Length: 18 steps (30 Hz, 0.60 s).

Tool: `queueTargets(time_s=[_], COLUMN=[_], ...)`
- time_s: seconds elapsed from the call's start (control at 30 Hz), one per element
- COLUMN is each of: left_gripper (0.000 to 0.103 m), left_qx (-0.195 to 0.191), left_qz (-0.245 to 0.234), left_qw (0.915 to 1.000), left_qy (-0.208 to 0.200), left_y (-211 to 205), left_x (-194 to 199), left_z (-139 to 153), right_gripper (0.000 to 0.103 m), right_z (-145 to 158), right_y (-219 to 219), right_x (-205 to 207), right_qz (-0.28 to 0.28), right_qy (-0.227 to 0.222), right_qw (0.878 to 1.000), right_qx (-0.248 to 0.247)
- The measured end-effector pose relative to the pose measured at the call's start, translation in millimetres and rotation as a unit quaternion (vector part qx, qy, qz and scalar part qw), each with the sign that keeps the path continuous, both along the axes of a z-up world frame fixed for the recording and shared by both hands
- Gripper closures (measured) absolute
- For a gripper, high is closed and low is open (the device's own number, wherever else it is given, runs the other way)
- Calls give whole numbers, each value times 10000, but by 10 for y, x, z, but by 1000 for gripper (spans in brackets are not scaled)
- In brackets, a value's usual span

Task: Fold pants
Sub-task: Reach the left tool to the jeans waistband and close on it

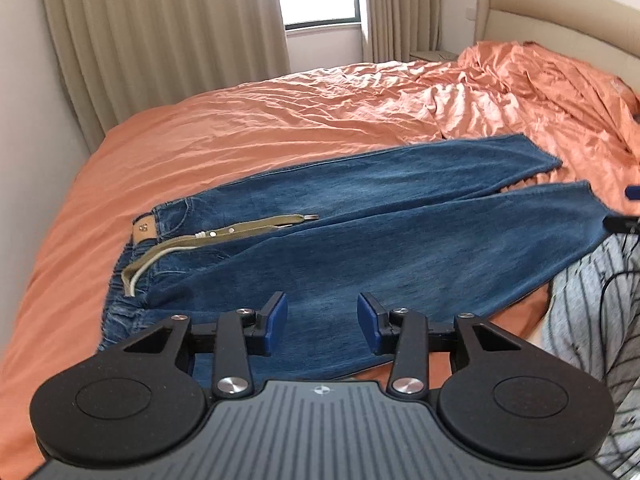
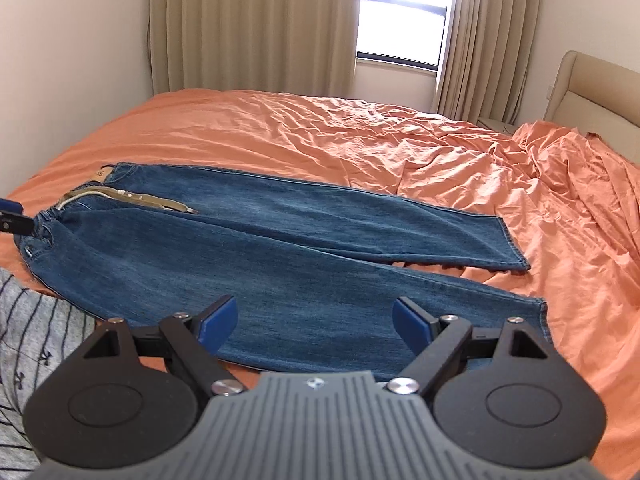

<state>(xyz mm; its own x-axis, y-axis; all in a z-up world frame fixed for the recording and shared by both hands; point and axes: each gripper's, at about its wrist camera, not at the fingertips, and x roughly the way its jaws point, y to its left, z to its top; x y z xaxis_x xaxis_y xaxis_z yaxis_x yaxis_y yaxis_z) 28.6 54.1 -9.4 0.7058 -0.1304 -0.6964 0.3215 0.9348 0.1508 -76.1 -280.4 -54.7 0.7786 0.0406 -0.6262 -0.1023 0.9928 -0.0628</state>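
Blue jeans (image 1: 360,232) lie spread flat on the orange bed, waistband to the left, both legs running right and slightly apart at the hems. An olive belt (image 1: 224,234) hangs loose at the waist. My left gripper (image 1: 322,318) is open and empty, hovering over the near leg close to the waist. In the right wrist view the jeans (image 2: 280,256) lie the same way, belt (image 2: 132,196) at the far left. My right gripper (image 2: 316,322) is wide open and empty above the near leg, toward its hem (image 2: 540,312).
The orange sheet (image 2: 360,140) is wrinkled, with a bunched orange duvet (image 1: 540,92) toward the beige headboard (image 1: 560,16). Curtains and a window stand behind the bed. The person's striped clothing (image 1: 592,320) is at the near edge.
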Motion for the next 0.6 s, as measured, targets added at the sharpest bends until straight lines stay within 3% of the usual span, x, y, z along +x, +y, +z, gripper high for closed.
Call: queueTargets(time_s=[0.17, 0.23, 0.3, 0.43, 0.5, 0.6], left_gripper=[53, 53, 53, 52, 52, 48], left_qx=[731, 1106, 1613, 2409, 2612, 2914], left_qz=[-694, -833, -1049, -1467, -1580, -1819], left_qw=[9939, 9883, 9780, 9493, 9373, 9184], left_qy=[437, 633, 803, 1384, 1680, 1961], left_y=[375, 545, 699, 954, 1023, 1072], left_x=[235, 346, 436, 619, 685, 722], left_z=[-88, -193, -348, -744, -947, -1192], right_gripper=[23, 29, 50, 62, 73, 75], right_z=[-97, -137, -181, -244, -240, -194], right_y=[-285, -382, -491, -642, -696, -795], right_x=[223, 301, 385, 481, 530, 594], right_qz=[52, -40, -75, -98, -115, -227], right_qy=[302, 427, 590, 858, 969, 1088], right_qw=[9992, 9985, 9978, 9961, 9950, 9934], right_qx=[-268, -330, -280, -195, -230, -266])
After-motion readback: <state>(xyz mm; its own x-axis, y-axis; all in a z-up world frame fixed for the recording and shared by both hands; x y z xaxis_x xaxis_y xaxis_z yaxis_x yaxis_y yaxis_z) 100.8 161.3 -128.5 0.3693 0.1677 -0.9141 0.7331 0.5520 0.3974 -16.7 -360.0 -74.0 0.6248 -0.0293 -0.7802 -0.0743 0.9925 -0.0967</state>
